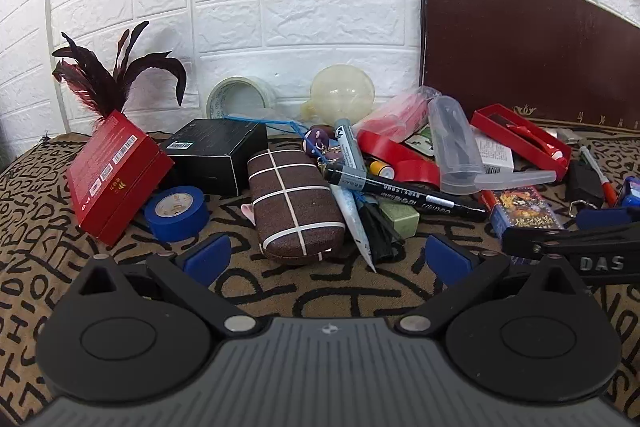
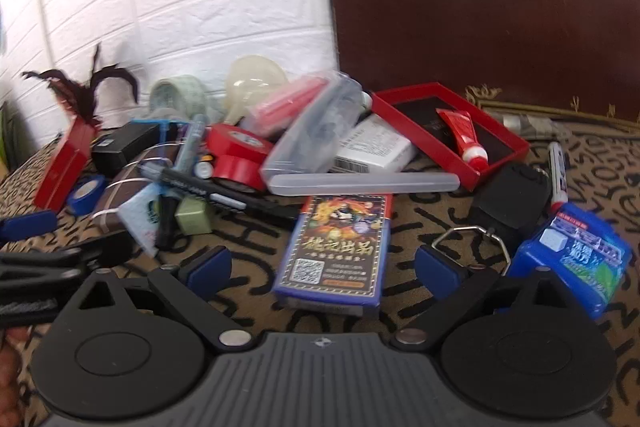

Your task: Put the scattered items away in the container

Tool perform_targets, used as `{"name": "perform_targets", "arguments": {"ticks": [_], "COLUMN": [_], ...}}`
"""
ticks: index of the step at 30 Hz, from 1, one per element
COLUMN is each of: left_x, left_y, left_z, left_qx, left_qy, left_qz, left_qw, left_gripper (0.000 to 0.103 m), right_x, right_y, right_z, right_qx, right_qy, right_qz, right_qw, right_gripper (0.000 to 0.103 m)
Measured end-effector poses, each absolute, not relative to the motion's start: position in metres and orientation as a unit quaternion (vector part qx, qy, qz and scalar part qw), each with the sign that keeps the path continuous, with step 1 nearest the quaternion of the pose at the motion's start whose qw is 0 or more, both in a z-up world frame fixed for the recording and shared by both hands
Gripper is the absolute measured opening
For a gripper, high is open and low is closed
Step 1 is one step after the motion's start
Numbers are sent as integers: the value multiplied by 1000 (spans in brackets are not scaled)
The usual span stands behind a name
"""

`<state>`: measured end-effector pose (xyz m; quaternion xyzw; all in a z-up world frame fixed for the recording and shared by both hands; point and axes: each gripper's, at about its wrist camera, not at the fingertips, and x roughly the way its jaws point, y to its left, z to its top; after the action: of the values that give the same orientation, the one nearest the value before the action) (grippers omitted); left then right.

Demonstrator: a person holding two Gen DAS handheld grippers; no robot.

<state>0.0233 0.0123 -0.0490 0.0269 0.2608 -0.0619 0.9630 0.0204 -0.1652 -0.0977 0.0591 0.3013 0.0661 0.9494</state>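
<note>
— Claws, what state were they in?
— Left claw [image 1: 326, 255] was spread wide and empty, low in the frame's centre, before the brown checked case [image 1: 296, 203]. Right claw [image 2: 324, 261] was released too, its blue pads either side of the blue card box [image 2: 334, 251], not touching.
— And the clutter?
— Heaped mid-frame on the patterned cloth [image 1: 352, 291]; the red tray [image 2: 452, 131] sat upper right, holding a red tube [image 2: 464, 137].

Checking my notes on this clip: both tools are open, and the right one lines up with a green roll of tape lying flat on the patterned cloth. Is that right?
Not quite. Between the open right tool's fingers lies a blue rectangular card box, not a green tape roll, as the right wrist view shows. The left tool is open too.
</note>
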Motion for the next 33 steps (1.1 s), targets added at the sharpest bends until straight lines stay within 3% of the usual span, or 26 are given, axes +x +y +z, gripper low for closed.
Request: {"name": "perform_targets", "arguments": {"ticks": [2, 9, 11, 14, 24, 33], "left_x": [26, 31, 31, 31, 25, 12], "left_y": [12, 10, 9, 8, -2, -31], "left_z": [-49, -50, -50, -49, -41, -37], "left_qx": [24, 22, 26, 30, 35, 46], "left_qy": [261, 259, 257, 251, 226, 207], "left_qz": [-66, -73, -75, -78, -120, -174], "left_qw": [963, 963, 963, 964, 966, 962], "left_gripper": [103, 103, 103, 103, 103, 103], "right_x": [27, 41, 43, 42, 7, -62], "right_y": [-166, -157, -153, -155, -163, -193], "right_z": [-102, -110, -110, -109, -95, -46], "right_qx": [61, 23, 4, 5, 24, 22], "right_qy": [310, 318, 315, 315, 320, 283], "right_qz": [65, 49, 46, 46, 58, 38], "right_qw": [946, 947, 948, 948, 945, 958], "right_gripper": [82, 77, 65, 59, 58, 58]}}
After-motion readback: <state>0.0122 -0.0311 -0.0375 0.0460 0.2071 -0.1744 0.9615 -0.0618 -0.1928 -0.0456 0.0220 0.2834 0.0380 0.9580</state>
